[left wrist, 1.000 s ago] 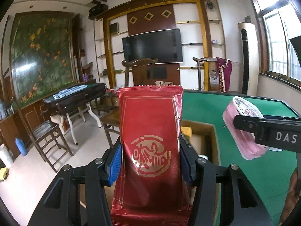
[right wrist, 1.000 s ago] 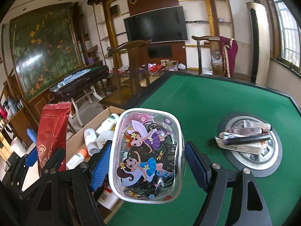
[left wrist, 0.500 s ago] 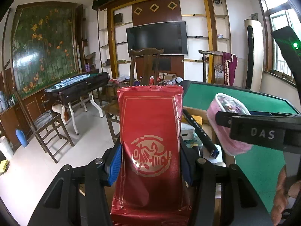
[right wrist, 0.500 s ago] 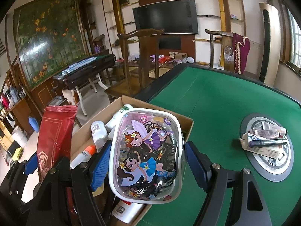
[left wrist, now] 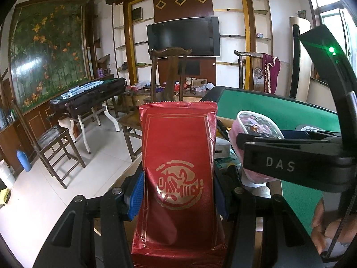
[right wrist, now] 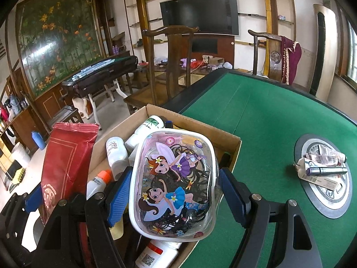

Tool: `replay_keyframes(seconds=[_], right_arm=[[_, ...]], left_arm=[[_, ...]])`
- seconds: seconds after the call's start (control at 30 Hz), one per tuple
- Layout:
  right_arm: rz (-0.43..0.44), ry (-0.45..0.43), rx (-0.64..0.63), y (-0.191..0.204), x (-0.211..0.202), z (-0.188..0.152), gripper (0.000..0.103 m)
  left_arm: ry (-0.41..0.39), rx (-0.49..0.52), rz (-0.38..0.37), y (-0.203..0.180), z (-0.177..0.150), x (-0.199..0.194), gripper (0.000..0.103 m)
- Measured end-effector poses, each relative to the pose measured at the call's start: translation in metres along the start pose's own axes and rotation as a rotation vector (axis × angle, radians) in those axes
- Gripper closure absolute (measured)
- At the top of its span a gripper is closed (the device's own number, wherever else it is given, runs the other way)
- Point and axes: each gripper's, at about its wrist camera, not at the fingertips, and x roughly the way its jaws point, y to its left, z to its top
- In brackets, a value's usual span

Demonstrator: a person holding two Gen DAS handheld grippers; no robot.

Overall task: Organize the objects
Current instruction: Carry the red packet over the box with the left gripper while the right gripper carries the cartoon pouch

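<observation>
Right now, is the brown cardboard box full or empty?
Partly full: the brown cardboard box holds white plastic bottles.

The right gripper [right wrist: 171,192] has swung its fairy pouch [right wrist: 175,178] off the green felt, so it's now hanging over the box [right wrist: 232,143], lower middle of frame.

2 close wrist views, shared cardboard box [right wrist: 232,140]
</observation>
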Motion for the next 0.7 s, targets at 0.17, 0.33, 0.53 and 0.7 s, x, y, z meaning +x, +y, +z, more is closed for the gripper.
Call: replay_keyframes(seconds=[0.17,0.33,0.53,0.7], right_arm=[[-0.003,0.011,-0.002,0.002,0.006,0.001,0.022],[-0.006,0.022,-0.003,0.003,0.011,0.001,0.022],[-0.005,0.026,-0.005,0.003,0.015,0.002,0.022],[-0.009,0.030,-0.006,0.002,0.019,0.003,0.022]], left_arm=[[0.017,0.002,-0.004,-0.004,0.000,0.004,0.050],[0.033,0.008,-0.007,-0.006,0.001,0.009,0.050],[0.048,0.010,-0.013,-0.007,0.001,0.012,0.050],[0.066,0.013,-0.019,-0.008,0.001,0.016,0.049]])
